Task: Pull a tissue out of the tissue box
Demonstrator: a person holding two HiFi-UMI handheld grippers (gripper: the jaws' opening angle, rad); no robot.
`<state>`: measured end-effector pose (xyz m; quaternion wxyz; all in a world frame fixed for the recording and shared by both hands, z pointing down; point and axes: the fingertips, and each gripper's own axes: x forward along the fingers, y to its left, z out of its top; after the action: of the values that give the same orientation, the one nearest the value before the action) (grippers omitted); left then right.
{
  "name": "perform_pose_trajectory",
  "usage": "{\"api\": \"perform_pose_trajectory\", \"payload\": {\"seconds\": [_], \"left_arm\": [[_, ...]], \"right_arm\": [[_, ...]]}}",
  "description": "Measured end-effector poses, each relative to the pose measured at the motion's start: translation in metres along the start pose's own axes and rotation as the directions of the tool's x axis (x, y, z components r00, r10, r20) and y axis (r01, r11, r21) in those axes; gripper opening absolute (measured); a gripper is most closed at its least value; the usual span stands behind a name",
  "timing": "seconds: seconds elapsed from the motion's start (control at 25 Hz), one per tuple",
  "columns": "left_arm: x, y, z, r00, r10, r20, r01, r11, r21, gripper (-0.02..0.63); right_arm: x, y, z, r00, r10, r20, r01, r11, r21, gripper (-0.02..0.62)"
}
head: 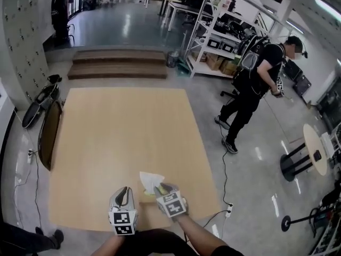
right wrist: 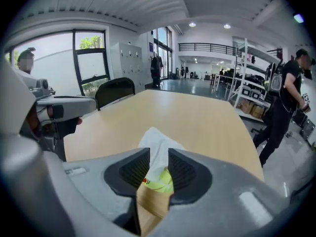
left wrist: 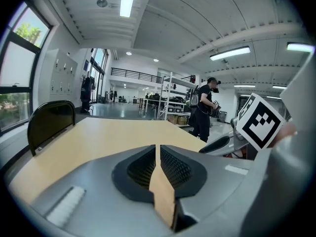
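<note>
Jaws of right gripper (right wrist: 158,157) stand apart around tissue (right wrist: 156,138); left gripper (left wrist: 157,151) closed, empty.

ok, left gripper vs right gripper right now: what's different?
Jaws: the left gripper's are nearly together, with only a slit between them; the right gripper's stand clearly apart.
Gap: the left gripper shows only bare table; the right gripper shows the white tissue and the yellow-green tissue box, with its pads not pressing.
Shared: both sit side by side at the table's near edge.
</note>
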<state>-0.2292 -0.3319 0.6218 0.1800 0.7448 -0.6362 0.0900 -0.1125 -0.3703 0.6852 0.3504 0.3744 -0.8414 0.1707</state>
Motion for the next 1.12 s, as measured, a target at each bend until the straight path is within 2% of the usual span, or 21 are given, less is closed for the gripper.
{"api": "perform_pose_trajectory", "payload": {"seconds": [0.36,0.44,0.48,0.64,0.76,0.92,1.12], "left_arm": [[0.034,0.013,0.001,0.998,-0.052,-0.017,0.052,0.999,0.013,0.046],[0.038,0.015,0.000,0.998,-0.057,-0.022,0.057,0.998,0.011,0.046],[0.039,0.015,0.001,0.998,-0.059,-0.023,0.059,0.998,0.009,0.044],[0.044,0.017,0.000,0.998,-0.055,-0.029,0.055,0.998,0.003,0.043],[0.045,0.018,0.001,0.998,-0.059,-0.028,0.059,0.998,-0.010,0.041],[0.047,0.020,0.003,0.998,-0.057,-0.016,0.057,0.998,0.004,0.038],[0.045,0.014,0.012,0.998,-0.055,0.007,0.055,0.998,0.036,0.035]], "right_arm": [[0.041,-0.005,-0.017,0.991,-0.024,-0.130,0.022,1.000,-0.014,0.104],[0.046,-0.005,-0.020,0.990,-0.025,-0.137,0.021,0.999,-0.028,0.067],[0.046,-0.004,-0.019,0.990,-0.023,-0.140,0.018,0.999,-0.031,0.007],[0.040,-0.002,-0.014,0.991,-0.002,-0.131,0.002,1.000,-0.004,-0.005],[0.031,-0.007,0.000,0.997,-0.013,-0.080,0.015,1.000,0.024,-0.005],[0.009,-0.017,0.038,0.998,-0.040,0.053,0.037,0.998,0.056,-0.006],[-0.042,-0.037,0.100,0.963,-0.095,0.252,0.074,0.993,0.091,-0.006]]}}
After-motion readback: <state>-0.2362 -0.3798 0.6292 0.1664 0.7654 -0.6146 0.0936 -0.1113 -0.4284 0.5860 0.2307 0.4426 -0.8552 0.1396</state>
